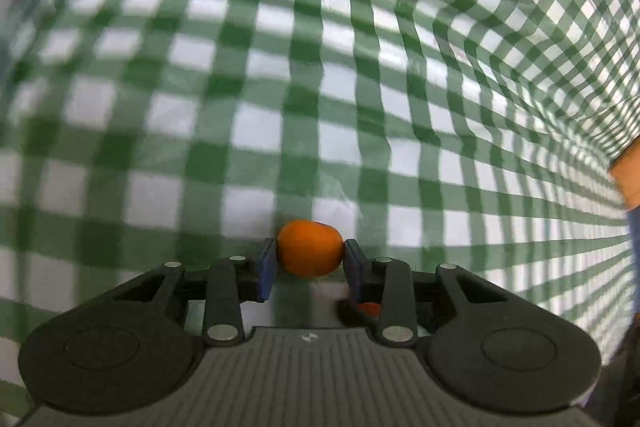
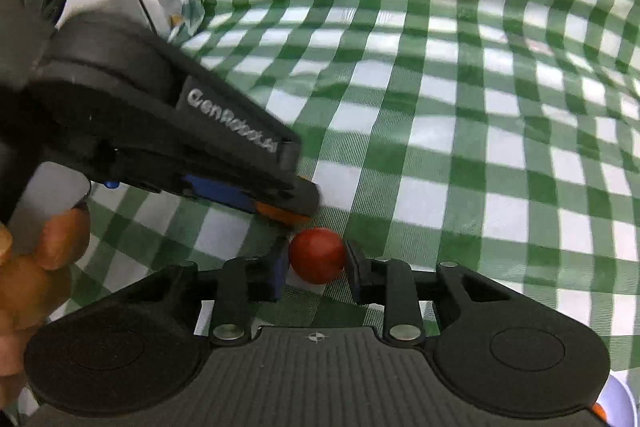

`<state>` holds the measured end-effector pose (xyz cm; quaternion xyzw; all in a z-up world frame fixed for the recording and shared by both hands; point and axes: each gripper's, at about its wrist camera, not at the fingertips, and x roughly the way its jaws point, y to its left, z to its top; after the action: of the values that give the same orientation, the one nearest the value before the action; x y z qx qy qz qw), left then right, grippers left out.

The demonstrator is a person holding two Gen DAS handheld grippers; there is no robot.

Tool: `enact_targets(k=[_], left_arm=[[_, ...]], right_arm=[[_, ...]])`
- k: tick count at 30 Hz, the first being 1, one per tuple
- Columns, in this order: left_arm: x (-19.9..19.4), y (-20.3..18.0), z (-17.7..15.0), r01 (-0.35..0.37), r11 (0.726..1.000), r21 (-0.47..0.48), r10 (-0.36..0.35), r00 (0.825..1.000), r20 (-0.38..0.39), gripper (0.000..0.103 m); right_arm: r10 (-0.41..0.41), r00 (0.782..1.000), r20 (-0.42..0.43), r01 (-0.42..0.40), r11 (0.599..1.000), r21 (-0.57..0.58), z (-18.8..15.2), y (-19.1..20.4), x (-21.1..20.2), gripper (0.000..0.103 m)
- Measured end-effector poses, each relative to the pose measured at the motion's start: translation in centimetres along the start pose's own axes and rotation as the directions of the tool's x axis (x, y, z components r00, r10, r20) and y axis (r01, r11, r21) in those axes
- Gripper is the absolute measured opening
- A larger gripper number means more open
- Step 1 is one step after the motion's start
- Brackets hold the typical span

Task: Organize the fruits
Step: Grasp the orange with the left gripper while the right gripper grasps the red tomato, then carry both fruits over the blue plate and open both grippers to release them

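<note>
Over the green-checked tablecloth [image 1: 360, 107], both tools are pitched steeply downward: left gripper [image 1: 310, 259] clamped on an orange fruit [image 1: 310, 247], right gripper [image 2: 316, 263] clamped on a red fruit [image 2: 318, 255].

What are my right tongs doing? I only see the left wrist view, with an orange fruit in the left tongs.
Observer: The right tongs are shut on a small red fruit.
Operator: Where are the left tongs relative to it?
Observer: In the right wrist view, the left tongs sit just above and left of the red fruit. I can't tell if they touch.
Operator: Anything else over there?
Observer: What looks like a white bowl shows at the lower right edge of that view.
</note>
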<state>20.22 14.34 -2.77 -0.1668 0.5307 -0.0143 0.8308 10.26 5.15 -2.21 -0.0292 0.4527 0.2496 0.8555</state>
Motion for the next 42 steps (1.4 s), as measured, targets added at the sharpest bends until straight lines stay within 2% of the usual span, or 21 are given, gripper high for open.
enact_targets(k=[3,6,10,13,16,23,26,31,34,36,37,39,42], left_arm=[[0.0,-0.3,-0.2,-0.068,0.996,0.055,0.067,0.998,0.01,0.04],[0.7,-0.4,-0.6,-0.081,0.993,0.085,0.082,0.997,-0.011,0.041],[0.4,-0.9,-0.7,-0.099,0.989,0.11,0.099,0.995,0.007,0.039],[-0.7,-1.2,-0.8,-0.102,0.988,0.116,0.098,0.994,0.04,0.039],[-2.4,-1.6,-1.3,-0.137,0.981,0.136,0.124,0.987,0.104,0.039],[-8.2,-1.6,-5.4,-0.177,0.977,0.115,0.145,0.959,0.245,0.039],[-10.8,-2.0,-8.2,-0.165,0.978,0.126,0.125,0.953,0.276,0.039],[-14.1,-3.8,-14.2,-0.147,0.968,0.202,0.075,0.941,0.329,0.039],[-14.5,-5.3,-17.5,-0.111,0.965,0.238,0.029,0.946,0.324,0.039],[-14.8,-6.2,-18.7,-0.081,0.96,0.268,-0.008,0.949,0.315,0.039],[-14.8,-6.9,-19.2,-0.08,0.952,0.295,-0.02,0.947,0.321,0.039],[-14.7,-7.9,-19.9,-0.104,0.935,0.338,-0.017,0.941,0.337,0.039],[-14.3,-8.3,-20.0,-0.076,0.939,0.335,-0.04,0.945,0.326,0.039]], right_arm=[[-0.025,1.0,-0.005,0.025,1.0,-0.002,0.2,-0.1,-0.1,0.031],[-0.047,0.997,-0.063,0.047,0.999,0.0,-0.3,-0.5,0.8,0.031],[-0.049,0.997,-0.054,0.048,0.999,-0.009,-0.5,-0.7,-0.2,0.031],[-0.049,0.999,-0.009,0.049,0.999,0.017,0.0,-1.3,-1.6,0.031],[-0.057,0.997,0.058,0.054,0.998,0.044,0.2,-1.7,-3.8,0.031],[-0.103,0.969,0.223,0.075,0.988,0.132,-1.0,-3.1,-10.5,0.031],[-0.124,0.947,0.297,0.081,0.985,0.151,-2.9,-3.3,-14.0,0.031],[-0.157,0.912,0.379,0.088,0.977,0.194,-7.2,-4.3,-19.1,0.031],[-0.187,0.894,0.407,0.095,0.967,0.237,-10.3,-5.0,-20.3,0.031],[-0.215,0.889,0.405,0.101,0.953,0.285,-11.8,-5.7,-20.7,0.031],[-0.232,0.879,0.416,0.105,0.946,0.306,-12.5,-6.2,-21.0,0.031],[-0.275,0.877,0.393,0.14,0.931,0.338,-13.7,-7.0,-20.8,0.031],[-0.324,0.873,0.364,0.178,0.907,0.381,-14.5,-8.1,-21.5,0.031]])
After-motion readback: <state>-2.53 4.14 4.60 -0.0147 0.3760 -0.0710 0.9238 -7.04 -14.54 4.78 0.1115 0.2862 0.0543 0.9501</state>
